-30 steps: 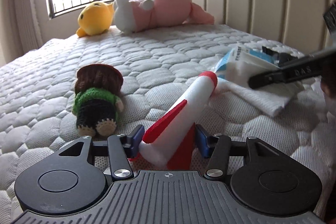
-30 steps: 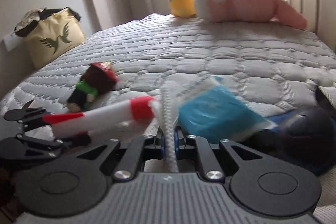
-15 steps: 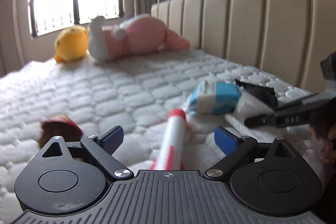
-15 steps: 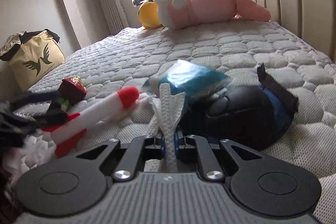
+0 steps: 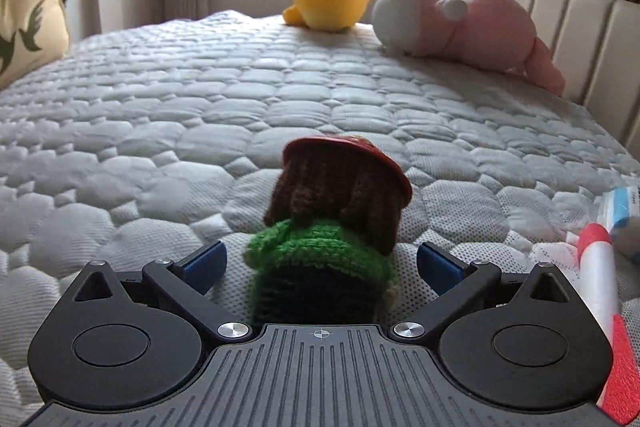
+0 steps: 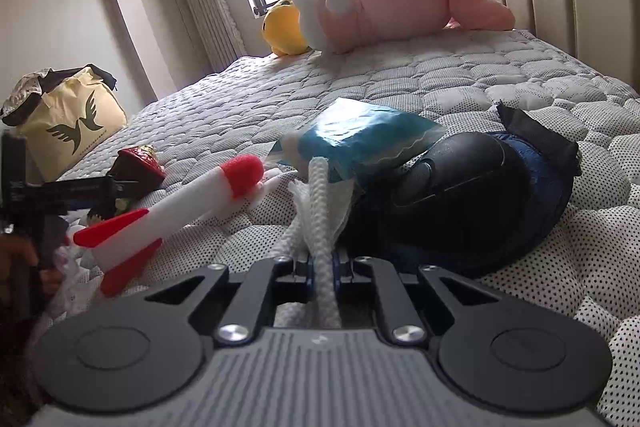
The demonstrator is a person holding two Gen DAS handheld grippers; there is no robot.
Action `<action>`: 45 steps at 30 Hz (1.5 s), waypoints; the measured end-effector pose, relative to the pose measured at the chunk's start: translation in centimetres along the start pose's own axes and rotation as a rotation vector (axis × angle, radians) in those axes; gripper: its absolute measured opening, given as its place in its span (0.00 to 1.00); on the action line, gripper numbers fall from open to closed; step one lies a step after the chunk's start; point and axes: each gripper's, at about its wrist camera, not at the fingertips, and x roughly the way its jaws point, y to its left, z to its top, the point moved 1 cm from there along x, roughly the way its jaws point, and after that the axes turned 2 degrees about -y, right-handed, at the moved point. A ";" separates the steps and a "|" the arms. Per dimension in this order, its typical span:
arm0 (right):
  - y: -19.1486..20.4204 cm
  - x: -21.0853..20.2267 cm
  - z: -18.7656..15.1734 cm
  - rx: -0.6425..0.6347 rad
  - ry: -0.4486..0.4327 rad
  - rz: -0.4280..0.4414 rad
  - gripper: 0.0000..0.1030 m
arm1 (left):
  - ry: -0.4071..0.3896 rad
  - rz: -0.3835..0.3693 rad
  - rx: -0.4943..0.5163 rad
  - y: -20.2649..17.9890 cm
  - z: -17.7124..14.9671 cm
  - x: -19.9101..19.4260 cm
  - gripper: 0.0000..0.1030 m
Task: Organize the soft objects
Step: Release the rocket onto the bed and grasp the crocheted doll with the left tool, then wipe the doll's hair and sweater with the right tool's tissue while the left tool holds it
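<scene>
Straddling the knitted doll (image 5: 332,223), left tool (image 5: 320,263) gapes wide — right tool (image 6: 323,263) clamps white rope (image 6: 320,195); foam rocket (image 6: 168,215), pouch (image 6: 360,139) lie scattered near the bed (image 5: 160,131) edge — sorting unfinished.

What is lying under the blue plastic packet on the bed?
The blue plastic packet leans on a black and blue padded object, with white rope and white cloth before its lower edge. The mattress directly below is hidden.
</scene>
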 end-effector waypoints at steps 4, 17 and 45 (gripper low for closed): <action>-0.1 0.0 0.1 0.008 0.004 0.003 0.10 | -0.045 -0.039 0.039 -0.3 -0.1 -0.8 0.61; 7.4 -1.8 4.1 -0.113 -0.013 0.098 0.07 | -0.039 -0.376 0.142 1.1 -5.1 -9.8 0.61; 13.1 3.3 0.1 -0.101 0.198 0.229 0.09 | -0.020 -0.476 0.020 2.1 -7.9 -10.2 0.96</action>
